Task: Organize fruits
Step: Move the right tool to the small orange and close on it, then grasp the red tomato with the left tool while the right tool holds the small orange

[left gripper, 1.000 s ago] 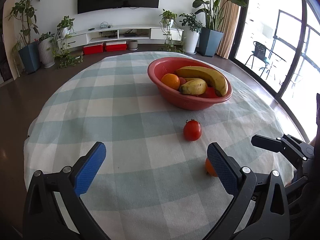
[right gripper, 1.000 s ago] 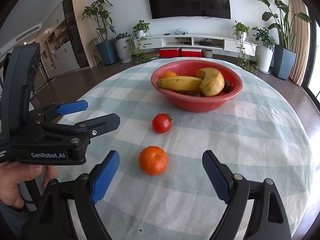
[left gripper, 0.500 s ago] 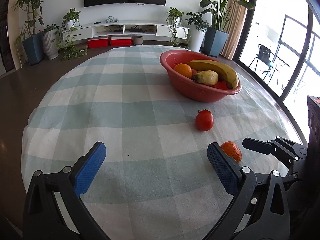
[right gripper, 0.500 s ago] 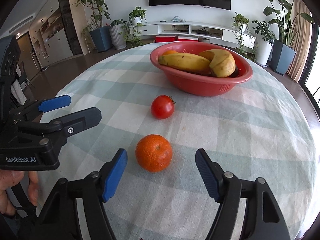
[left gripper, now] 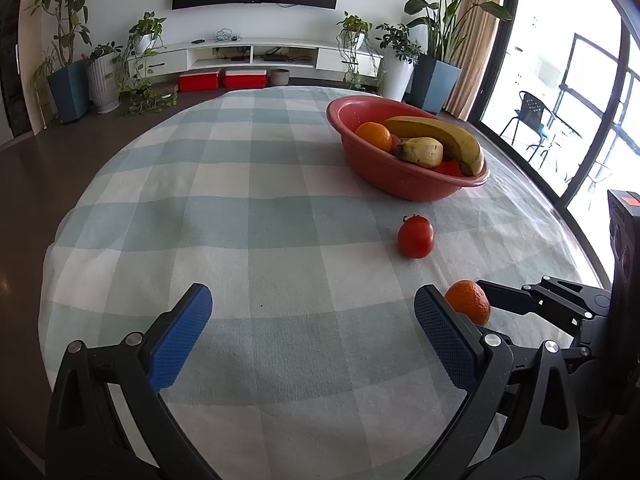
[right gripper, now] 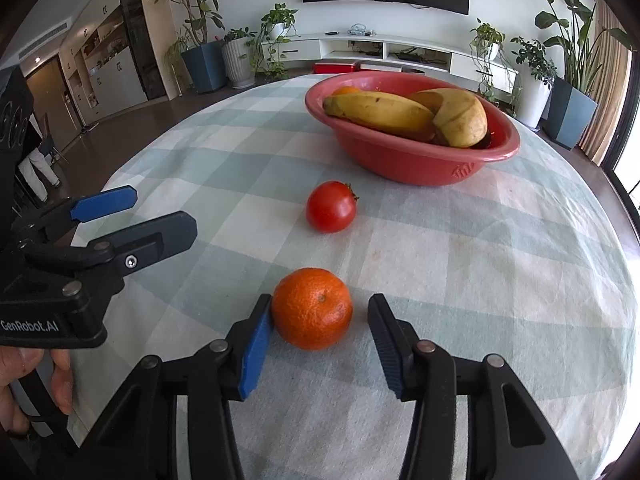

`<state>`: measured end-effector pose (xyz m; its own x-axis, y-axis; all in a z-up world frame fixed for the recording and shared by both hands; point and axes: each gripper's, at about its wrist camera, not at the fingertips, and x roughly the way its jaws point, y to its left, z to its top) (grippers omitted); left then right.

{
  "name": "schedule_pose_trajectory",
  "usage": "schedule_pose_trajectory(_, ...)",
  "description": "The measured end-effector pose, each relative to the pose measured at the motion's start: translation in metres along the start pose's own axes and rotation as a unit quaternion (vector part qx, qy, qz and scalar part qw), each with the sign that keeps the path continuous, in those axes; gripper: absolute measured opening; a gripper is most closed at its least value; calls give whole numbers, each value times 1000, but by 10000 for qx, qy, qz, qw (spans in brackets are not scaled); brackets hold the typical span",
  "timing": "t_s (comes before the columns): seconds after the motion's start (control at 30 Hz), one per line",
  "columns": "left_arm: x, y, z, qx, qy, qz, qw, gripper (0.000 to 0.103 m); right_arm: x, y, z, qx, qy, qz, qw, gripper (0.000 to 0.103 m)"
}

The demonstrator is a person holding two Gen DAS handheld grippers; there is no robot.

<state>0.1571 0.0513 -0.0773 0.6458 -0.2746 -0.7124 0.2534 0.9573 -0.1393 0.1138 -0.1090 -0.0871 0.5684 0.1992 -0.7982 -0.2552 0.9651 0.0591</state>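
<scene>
An orange [right gripper: 313,308] lies on the checked tablecloth between the fingers of my right gripper [right gripper: 320,320]. The jaws are partly closed: the left pad touches the orange, the right pad stands a small gap away. The orange also shows in the left wrist view [left gripper: 468,307], beside my right gripper's finger. A red tomato [right gripper: 331,207] [left gripper: 416,237] lies further on. A red bowl [right gripper: 416,168] [left gripper: 400,184] holds bananas [right gripper: 380,110] and another orange [left gripper: 374,136]. My left gripper [left gripper: 310,320] is open and empty over the cloth.
The round table's edge [left gripper: 60,232] falls away to dark floor on the left. My left gripper shows in the right wrist view [right gripper: 132,216], left of the orange. Plants, a TV shelf and a window door stand beyond the table.
My right gripper has moved forward around the orange and its jaws have narrowed onto it. My left gripper has drifted left and stays open.
</scene>
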Motion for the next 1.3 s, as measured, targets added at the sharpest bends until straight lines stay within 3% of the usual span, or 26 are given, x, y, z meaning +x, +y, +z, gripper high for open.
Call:
schedule_pose_trajectory(0.27,2,1,-1,15,31,6,10000,103,2,0,2,-10,4,49,10000,46)
schedule_pose_trajectory(0.33,3,1,-1,33,41,11,10000,103,2,1,3,-36,-6,102,9999,41)
schedule_pose_trajectory(0.6,3,-3,2,85,102,19,9999,103,-11,-12,-3,166,-133,176,9996,41)
schedule_pose_trajectory(0.87,15,-42,21,599,285,1,9978,103,-34,-51,-14,784,-456,162,9957,41)
schedule_pose_trajectory(1.0,29,-61,35,729,272,-197,9968,102,-41,-63,-15,901,-602,96,9941,41)
schedule_pose_trajectory(1.1,43,-71,46,849,348,-236,9955,93,-44,-71,-16,954,-688,62,9930,41)
schedule_pose_trajectory(1.17,55,-76,51,942,462,-236,9942,78,-44,-75,-17,995,-713,41,9925,41)
schedule_pose_trajectory(1.23,65,-78,53,1021,597,-225,9927,69,-44,-82,-19,1072,-716,25,9917,41)
schedule_pose_trajectory(1.3,73,-80,53,1059,683,-178,9919,69,-44,-88,-21,1149,-731,6,9907,41)
